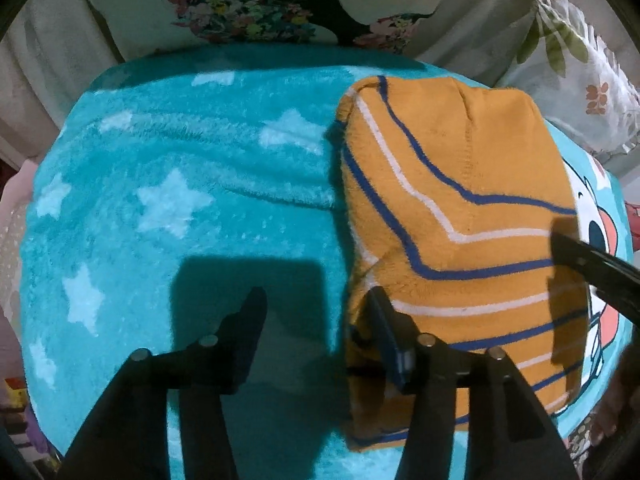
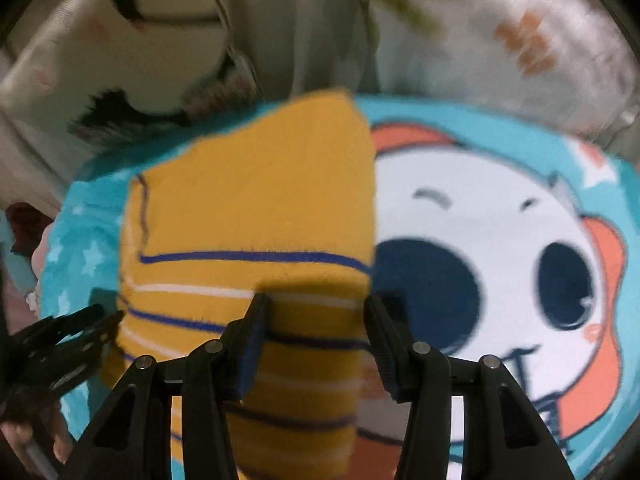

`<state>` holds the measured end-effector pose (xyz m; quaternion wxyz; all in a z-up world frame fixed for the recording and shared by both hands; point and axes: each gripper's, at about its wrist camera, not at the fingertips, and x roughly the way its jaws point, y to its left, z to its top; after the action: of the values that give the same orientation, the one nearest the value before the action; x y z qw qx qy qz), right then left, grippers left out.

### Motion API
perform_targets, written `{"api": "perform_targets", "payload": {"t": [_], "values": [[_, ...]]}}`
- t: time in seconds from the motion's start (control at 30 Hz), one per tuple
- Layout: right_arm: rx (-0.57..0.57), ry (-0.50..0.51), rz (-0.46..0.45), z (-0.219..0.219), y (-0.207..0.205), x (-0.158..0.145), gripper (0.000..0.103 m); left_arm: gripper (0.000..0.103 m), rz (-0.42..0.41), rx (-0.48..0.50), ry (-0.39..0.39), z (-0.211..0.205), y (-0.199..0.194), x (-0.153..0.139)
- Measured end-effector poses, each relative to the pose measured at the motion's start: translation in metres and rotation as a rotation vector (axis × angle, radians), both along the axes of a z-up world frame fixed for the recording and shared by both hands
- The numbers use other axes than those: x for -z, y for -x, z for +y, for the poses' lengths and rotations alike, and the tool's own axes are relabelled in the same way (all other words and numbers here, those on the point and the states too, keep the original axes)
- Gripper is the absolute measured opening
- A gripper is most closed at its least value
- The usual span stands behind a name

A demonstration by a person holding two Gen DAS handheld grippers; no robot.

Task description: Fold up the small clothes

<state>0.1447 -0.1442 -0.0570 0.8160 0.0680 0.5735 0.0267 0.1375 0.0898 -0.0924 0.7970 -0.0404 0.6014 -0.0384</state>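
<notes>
Folded orange fleece garment with blue and white stripes (image 1: 460, 216) lying right of centre on the teal star-print plush blanket (image 1: 180, 184). Soft, light, floppy by the look of it; best pinched at a hem or corner. Left gripper (image 1: 316, 304) released, right finger over the near left hem. Right gripper (image 2: 316, 308) likewise released, straddling the right edge. Plenty of bare blanket at frame left.

Black left tool (image 1: 316, 300), right tool (image 2: 316, 304); silver pivot screws, dark-blue pads.
</notes>
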Motion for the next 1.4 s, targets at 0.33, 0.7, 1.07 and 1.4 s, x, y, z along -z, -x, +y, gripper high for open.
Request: {"api": "perform_targets", "payload": {"t": [0.33,0.7,1.07,1.4], "values": [[-0.006,0.077,-0.131,0.016,0.013,-0.046,0.058,0.069,-0.067,-0.072,0.014,0.045,0.014,-0.033],[-0.251,0.012,-0.119,0.121,-0.060,-0.039,0.058,0.069,-0.064,-0.127,0.012,0.070,0.035,-0.037],[-0.223,0.086,-0.010,0.155,-0.121,0.008,0.058,0.072,-0.080,-0.217,-0.075,0.099,0.061,-0.039],[-0.291,-0.061,-0.068,0.116,-0.040,-0.052,0.064,0.073,-0.135,-0.238,-0.150,0.086,0.063,-0.046]]}}
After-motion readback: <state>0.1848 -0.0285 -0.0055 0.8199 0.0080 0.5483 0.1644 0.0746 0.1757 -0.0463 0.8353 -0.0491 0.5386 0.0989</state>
